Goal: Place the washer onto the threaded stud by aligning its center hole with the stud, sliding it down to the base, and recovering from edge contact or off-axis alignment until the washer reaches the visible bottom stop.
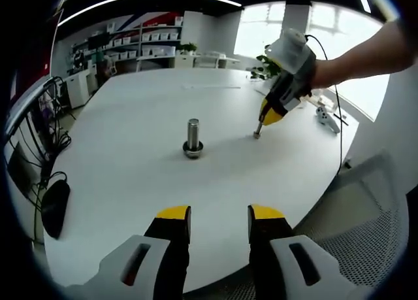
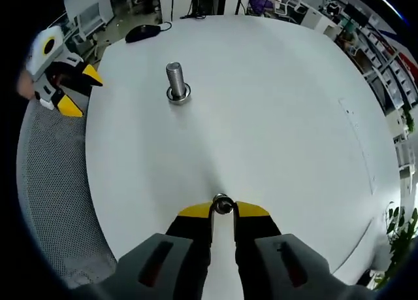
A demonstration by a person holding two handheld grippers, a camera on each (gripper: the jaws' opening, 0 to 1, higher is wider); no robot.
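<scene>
White round table (image 1: 130, 117) carries the work; a grey mesh chair (image 2: 52, 182) sits at its edge. Far shelving holds white bins, contents and labels unreadable. Black computer mouse (image 2: 142, 32) on the table's far side in the right gripper view.

Threaded stud (image 1: 192, 135) stands upright mid-table, long axis vertical, head down on the surface.

Left gripper (image 1: 219, 215): jaws parted, nothing between them, held back over the near table edge.

Right gripper (image 2: 223, 208): jaws drawn in on the washer (image 2: 223, 204) at the yellow tips, down at the tabletop, well apart from the stud. Washer orientation too small to tell.
</scene>
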